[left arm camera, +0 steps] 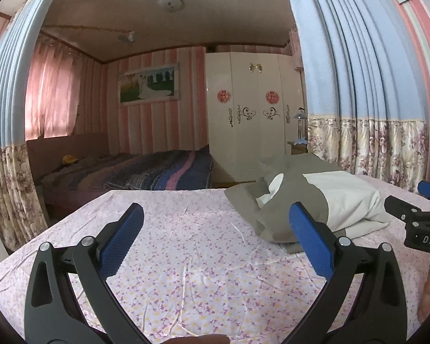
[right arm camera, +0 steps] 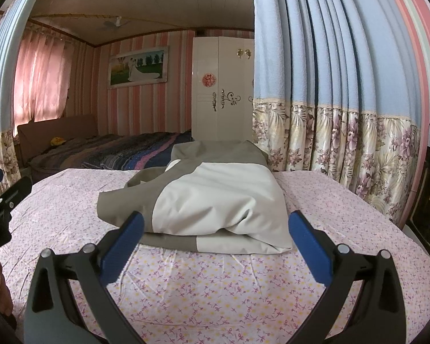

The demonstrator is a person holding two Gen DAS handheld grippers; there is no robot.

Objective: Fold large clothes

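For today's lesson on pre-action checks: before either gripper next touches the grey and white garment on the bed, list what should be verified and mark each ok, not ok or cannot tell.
1. Left gripper open and holding nothing: ok.
2. Right gripper open and holding nothing: ok.
3. Garment resting wholly on the floral bedsheet, away from the edges: ok.
4. Garment already folded into a compact bundle: ok, though a grey flap spreads out on its left side.
5. Sheet around the garment free of other items: ok.
6. Fold finished and neat on the far side: cannot tell, it is hidden behind the bundle.
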